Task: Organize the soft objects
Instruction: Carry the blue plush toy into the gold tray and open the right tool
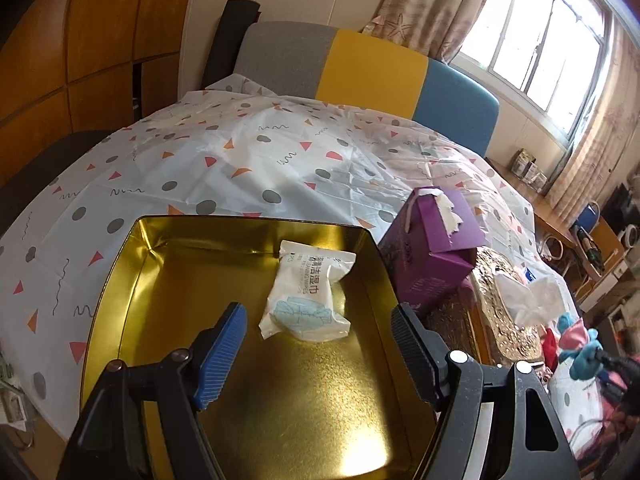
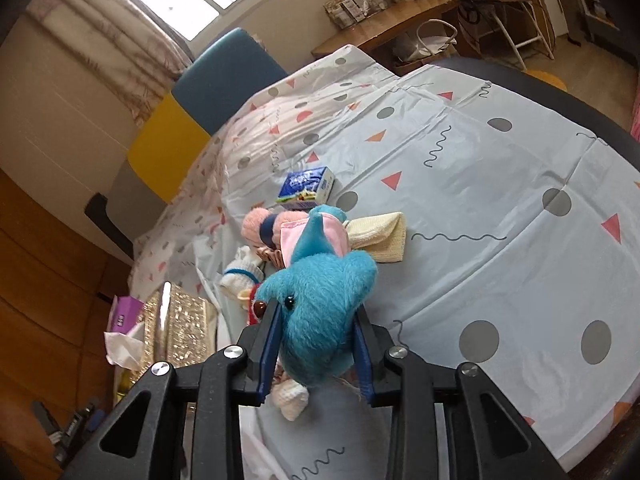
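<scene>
Plush toy [image 2: 320,312] pinched in right jaws; left jaws spread above wipes pack [image 1: 306,296].

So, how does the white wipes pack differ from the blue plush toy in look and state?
The white wipes pack is smooth, flat and printed; the blue plush toy is furry and rounded. The pack lies free in the gold tin, before the open left gripper; the toy is squeezed in the right gripper. Both are soft.
</scene>
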Tool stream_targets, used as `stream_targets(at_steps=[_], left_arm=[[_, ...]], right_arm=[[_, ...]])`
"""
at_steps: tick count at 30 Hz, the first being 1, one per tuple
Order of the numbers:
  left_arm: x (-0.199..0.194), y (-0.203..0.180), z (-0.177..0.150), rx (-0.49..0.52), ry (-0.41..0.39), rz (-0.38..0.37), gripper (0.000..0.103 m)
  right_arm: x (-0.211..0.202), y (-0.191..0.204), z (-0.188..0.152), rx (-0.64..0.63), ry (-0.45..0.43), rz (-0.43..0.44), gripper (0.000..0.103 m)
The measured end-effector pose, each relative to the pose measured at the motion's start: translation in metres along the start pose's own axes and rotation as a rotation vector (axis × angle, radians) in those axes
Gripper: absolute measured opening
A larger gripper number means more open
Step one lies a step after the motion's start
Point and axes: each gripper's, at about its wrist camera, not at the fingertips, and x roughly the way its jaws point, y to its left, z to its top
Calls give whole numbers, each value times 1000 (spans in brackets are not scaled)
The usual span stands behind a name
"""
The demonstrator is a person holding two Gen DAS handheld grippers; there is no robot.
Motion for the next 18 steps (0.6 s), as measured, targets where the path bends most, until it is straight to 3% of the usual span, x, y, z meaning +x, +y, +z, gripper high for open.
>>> stream_targets(at_steps=[4,9,18], left_arm=[[-9,-3,-3,2,-8,-16,75],[-19,-9,-8,29,-33,-11,76],[-28,1,-17,30,-38,23,76]], right_arm=[[-14,1,7,51,-58,82,32],[-30,26,13,6,-99,154,32],[-23,127,6,-201,-57,276,32]])
